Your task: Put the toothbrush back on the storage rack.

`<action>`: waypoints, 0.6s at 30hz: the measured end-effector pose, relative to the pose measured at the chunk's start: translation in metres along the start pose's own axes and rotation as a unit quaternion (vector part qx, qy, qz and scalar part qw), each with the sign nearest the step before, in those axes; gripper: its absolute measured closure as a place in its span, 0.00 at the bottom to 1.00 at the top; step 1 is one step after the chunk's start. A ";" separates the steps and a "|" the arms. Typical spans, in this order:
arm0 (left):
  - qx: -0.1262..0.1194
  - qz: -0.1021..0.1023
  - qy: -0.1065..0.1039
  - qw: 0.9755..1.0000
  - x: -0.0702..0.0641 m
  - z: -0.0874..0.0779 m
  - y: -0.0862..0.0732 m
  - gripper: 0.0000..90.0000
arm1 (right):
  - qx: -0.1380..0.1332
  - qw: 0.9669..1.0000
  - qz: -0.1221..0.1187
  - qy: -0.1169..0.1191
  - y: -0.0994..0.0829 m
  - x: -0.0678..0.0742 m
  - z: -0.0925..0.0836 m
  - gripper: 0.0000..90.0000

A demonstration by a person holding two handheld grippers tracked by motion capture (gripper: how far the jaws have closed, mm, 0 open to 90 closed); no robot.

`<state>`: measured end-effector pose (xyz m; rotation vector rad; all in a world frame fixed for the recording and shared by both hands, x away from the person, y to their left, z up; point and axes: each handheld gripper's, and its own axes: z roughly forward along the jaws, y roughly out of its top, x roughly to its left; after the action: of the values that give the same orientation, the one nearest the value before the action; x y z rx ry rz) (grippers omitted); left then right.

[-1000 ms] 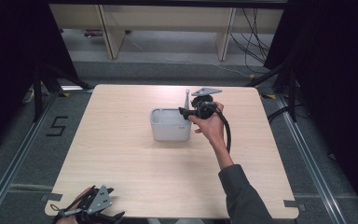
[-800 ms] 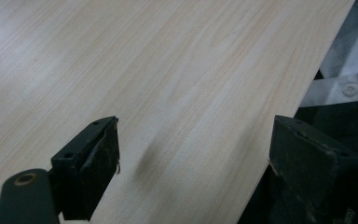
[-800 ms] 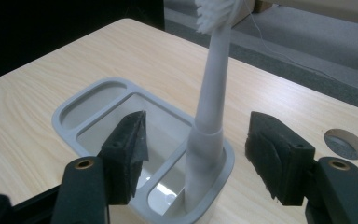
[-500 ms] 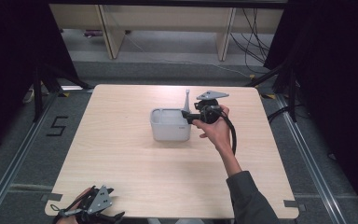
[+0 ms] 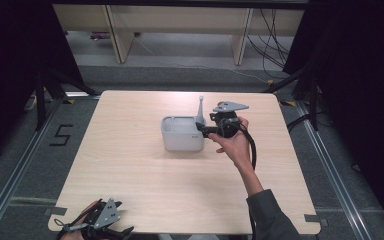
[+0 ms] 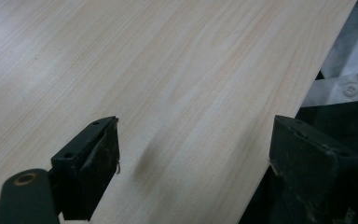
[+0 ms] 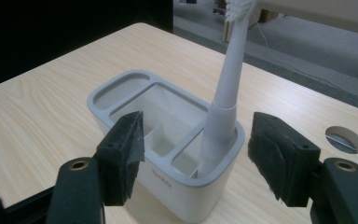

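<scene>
Toothbrush (image 7: 223,88) stands upright in the end slot of the grey holder (image 5: 182,134) toward the table's far edge, right gripper (image 7: 196,156) jaws just opened off it, left gripper (image 6: 191,158) open, idle at near-left corner; next: back away clear.

A pale wooden table (image 5: 145,200) stands on a grey floor. Near its middle sits a light grey plastic holder with rounded corners (image 5: 181,133), and a grey toothbrush (image 5: 200,109) stands upright at its right far corner. The right gripper (image 5: 205,130) is just right of the holder, its jaws having just been opening. The left gripper (image 5: 102,226) rests at the table's near left edge.
</scene>
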<state>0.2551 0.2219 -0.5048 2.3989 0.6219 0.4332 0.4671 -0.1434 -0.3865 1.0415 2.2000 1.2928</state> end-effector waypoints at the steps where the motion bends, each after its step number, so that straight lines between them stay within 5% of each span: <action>1: -0.009 0.000 0.007 1.000 0.000 0.001 0.000 0.18 | -0.002 1.000 -0.010 -0.001 -0.001 -0.001 0.000 0.40; 16: -0.013 0.002 0.008 1.000 -0.001 0.000 0.000 0.18 | -0.013 1.000 -0.006 0.001 -0.011 0.002 -0.003 0.37; 18: -0.015 0.001 0.009 1.000 -0.002 0.000 0.000 0.18 | -0.005 1.000 0.013 0.002 -0.013 0.004 -0.004 0.37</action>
<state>0.2537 0.2209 -0.5046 2.3697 0.6164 0.4625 0.4565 -0.1467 -0.3952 1.0695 2.1875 1.3161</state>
